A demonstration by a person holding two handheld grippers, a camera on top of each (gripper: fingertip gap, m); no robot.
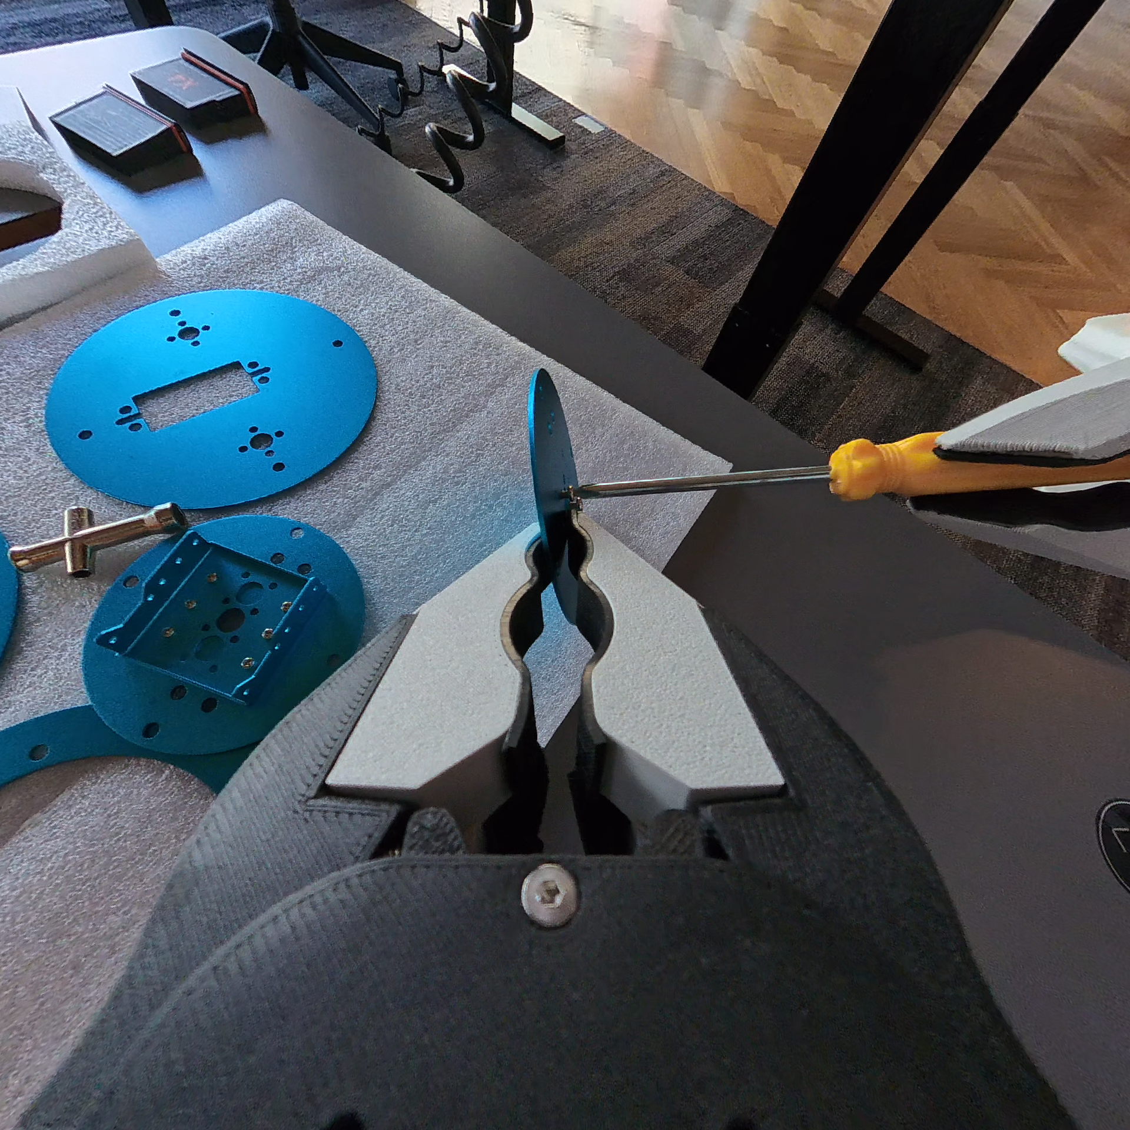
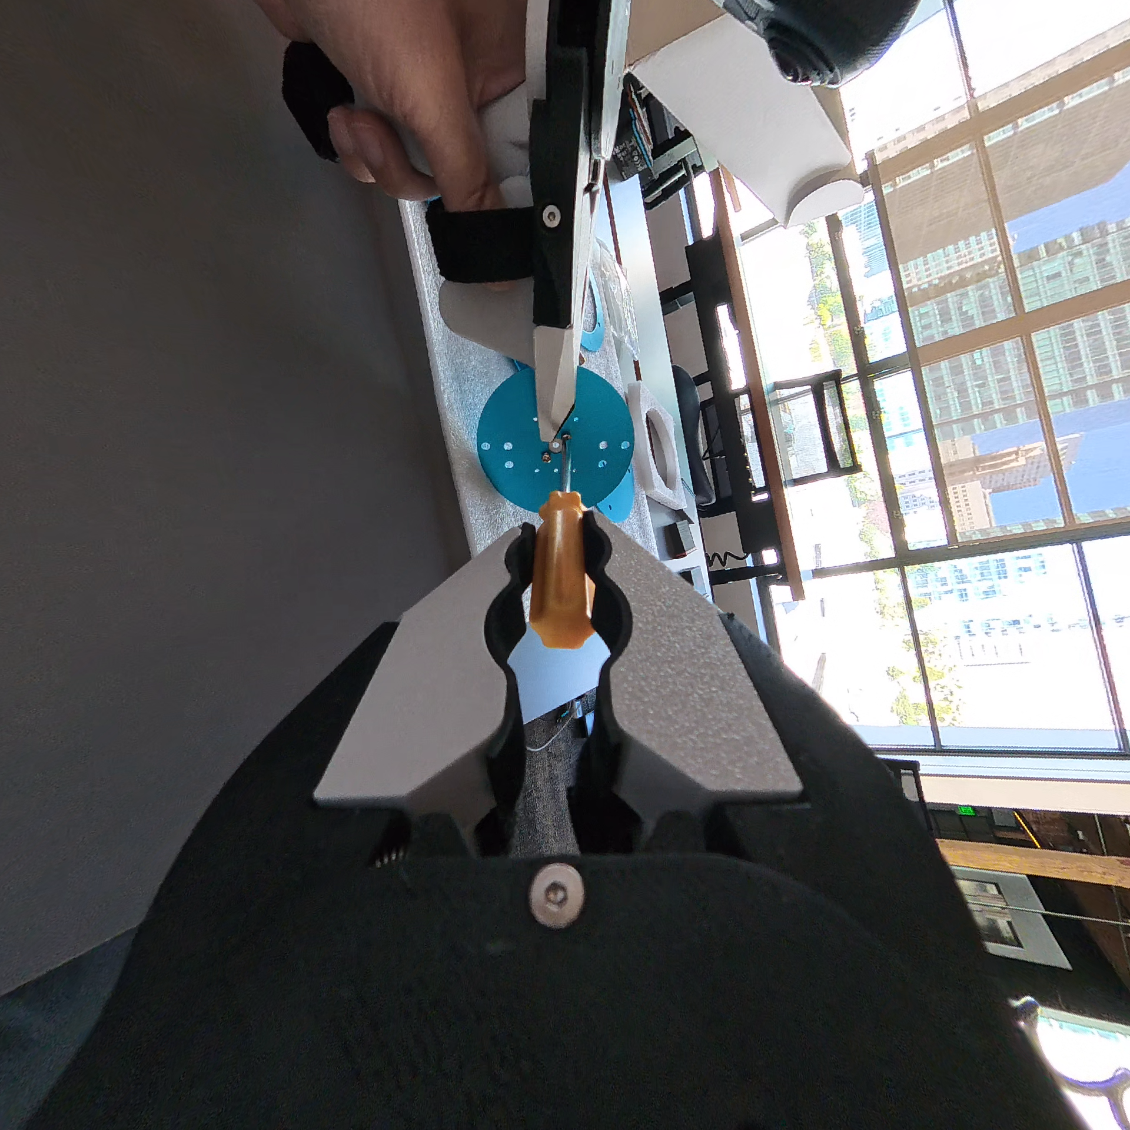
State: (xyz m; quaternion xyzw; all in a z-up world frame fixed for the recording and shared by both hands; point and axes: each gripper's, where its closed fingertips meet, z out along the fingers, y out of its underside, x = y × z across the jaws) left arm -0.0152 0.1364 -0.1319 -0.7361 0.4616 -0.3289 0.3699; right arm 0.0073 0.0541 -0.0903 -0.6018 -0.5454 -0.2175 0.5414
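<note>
My left gripper (image 1: 559, 538) is shut on a small blue round plate (image 1: 553, 465) and holds it upright on edge above the white foam sheet (image 1: 391, 342). My right gripper (image 2: 557, 532) is shut on the yellow handle of a screwdriver (image 2: 559, 575). The screwdriver (image 1: 880, 468) lies level, and its tip touches a small screw (image 1: 573, 494) on the plate's right face. In the right wrist view the blue plate (image 2: 587, 483) faces me, with the left gripper (image 2: 553, 428) clamped on it from above and a person's hand (image 2: 403, 98) behind it.
On the foam lie a large blue disc with a rectangular hole (image 1: 208, 397), a blue disc with a bracket (image 1: 220, 630), a metal cross wrench (image 1: 92, 541) and a blue ring (image 1: 55, 746). Two black boxes (image 1: 153, 110) sit on the grey table (image 1: 856, 672). Black stand legs (image 1: 856, 183) rise beyond the edge. My left gripper's tips are some 15 cm from the metal cross wrench (image 1: 92, 541).
</note>
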